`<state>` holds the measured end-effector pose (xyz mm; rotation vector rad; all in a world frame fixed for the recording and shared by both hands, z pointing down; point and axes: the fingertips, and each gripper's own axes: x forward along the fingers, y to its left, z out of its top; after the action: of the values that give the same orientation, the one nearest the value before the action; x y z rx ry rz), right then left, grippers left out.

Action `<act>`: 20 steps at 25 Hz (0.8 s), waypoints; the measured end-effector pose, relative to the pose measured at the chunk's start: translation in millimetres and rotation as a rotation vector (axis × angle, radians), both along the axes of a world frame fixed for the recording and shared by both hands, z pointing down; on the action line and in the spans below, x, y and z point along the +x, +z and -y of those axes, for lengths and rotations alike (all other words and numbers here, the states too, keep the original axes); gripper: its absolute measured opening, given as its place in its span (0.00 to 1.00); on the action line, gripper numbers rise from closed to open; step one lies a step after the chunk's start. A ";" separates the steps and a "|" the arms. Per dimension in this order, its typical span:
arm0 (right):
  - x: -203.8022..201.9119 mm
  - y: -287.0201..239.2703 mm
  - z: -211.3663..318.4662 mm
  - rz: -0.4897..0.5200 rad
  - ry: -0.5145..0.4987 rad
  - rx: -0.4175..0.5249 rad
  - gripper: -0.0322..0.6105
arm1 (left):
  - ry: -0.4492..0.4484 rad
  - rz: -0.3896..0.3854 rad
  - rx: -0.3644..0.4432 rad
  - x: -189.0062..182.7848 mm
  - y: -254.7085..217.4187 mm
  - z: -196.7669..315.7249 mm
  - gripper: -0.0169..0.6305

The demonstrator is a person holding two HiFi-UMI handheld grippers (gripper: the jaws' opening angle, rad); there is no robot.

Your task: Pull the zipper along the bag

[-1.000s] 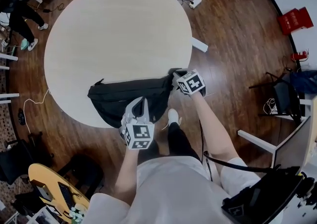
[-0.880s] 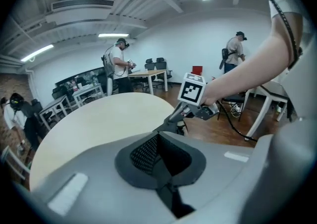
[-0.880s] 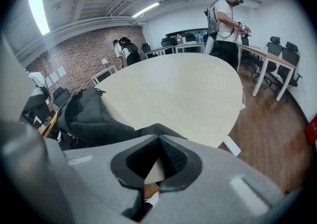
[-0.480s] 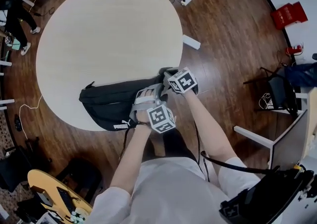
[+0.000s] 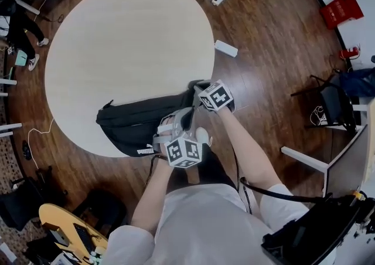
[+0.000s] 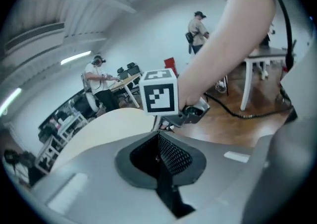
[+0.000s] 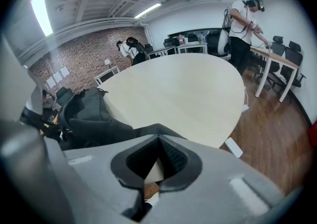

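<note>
Black bag (image 5: pixel 126 123) lies at counter (image 5: pixel 117 41) near edge. Right gripper (image 7: pixel 158 141) jaws clenched on bag's right end. Left gripper (image 6: pixel 158 135) jaws pressed together just beside (pinched item unclear).

Person's wearing a white short-sleeved top (image 5: pixel 199 220), dark trousers (image 5: pixel 210 167) and a white shoe (image 5: pixel 202 136). The left gripper (image 5: pixel 183 118) and right gripper (image 5: pixel 200 89) are both pale grey, with dark mesh-textured fingers (image 6: pixel 174 157) and a cube of black-and-white square markers each. There's a black cable (image 5: pixel 258 194) by the right arm.
</note>
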<state>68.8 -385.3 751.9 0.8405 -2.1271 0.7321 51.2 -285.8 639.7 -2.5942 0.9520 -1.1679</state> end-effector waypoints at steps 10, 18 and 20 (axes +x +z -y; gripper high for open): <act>10.1 0.8 6.5 -0.093 0.069 0.063 0.04 | -0.596 -0.537 -0.212 -158.4 -20.6 -19.4 0.06; 14.4 4.4 27.9 -0.207 0.065 0.092 0.04 | -0.998 -0.543 -0.137 -366.4 -4.1 -9.2 0.06; 16.1 2.9 30.5 -0.230 0.068 0.085 0.04 | -1.088 -0.512 -0.130 -414.3 6.9 -13.6 0.06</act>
<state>84.9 -415.8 754.8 0.9971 -1.9428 0.5541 -363.1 -272.2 646.6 -2.4711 2.6601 -0.6413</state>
